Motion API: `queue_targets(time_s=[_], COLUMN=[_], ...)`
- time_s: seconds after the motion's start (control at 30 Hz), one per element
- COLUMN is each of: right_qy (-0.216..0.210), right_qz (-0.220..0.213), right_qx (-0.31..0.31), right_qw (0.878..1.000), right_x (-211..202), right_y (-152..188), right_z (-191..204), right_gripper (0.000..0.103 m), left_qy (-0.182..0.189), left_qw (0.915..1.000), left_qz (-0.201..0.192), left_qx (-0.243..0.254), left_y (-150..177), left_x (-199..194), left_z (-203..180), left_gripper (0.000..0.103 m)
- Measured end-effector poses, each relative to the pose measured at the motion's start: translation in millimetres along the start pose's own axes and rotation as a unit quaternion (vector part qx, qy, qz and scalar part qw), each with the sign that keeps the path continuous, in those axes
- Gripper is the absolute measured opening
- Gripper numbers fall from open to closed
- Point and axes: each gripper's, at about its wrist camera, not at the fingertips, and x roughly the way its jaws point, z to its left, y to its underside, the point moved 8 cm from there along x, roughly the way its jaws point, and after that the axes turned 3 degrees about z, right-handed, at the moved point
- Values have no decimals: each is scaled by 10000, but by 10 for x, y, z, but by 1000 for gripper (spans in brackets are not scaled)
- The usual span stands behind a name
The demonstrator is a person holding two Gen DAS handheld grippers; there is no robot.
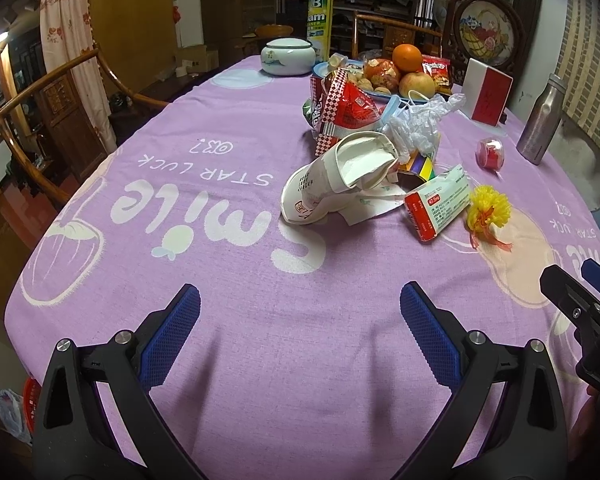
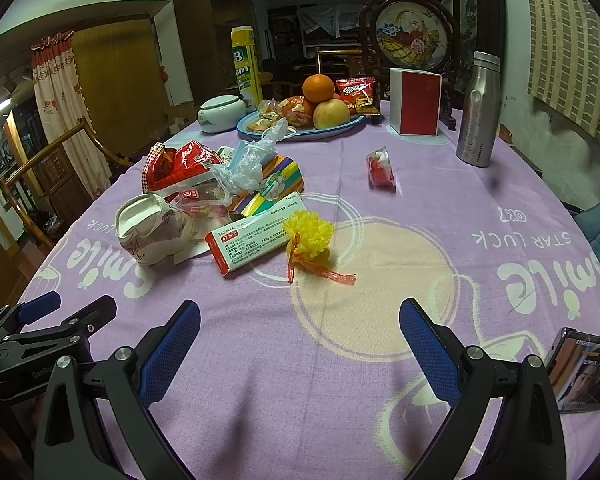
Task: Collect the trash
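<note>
Trash pile (image 1: 380, 160), one crushed cup (image 2: 148, 232), two tools agape

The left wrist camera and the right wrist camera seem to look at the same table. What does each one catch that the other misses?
Only the left wrist view shows a plastic bag down past the table's near-left edge.

Only the right wrist view shows a phone with a lit screen on the cloth at lower right.

Both show the crushed paper cup, the medicine box, the yellow pompom, the fruit plate, the steel bottle and the purple tablecloth. The left gripper and right gripper are both open and empty.
</note>
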Motion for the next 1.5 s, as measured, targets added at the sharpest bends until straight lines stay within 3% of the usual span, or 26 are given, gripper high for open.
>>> queue_targets(time_s=[1.5], right_qy=[-11], right_qz=[14], right_qx=[4], right_qw=[10000], right_x=[32], right_y=[27], right_z=[19], right_gripper=[98], left_qy=[-17], left_qw=[10000], left_qz=[13], left_qx=[19], left_y=[17], left_x=[-16], left_z=[-15], left_gripper=[96])
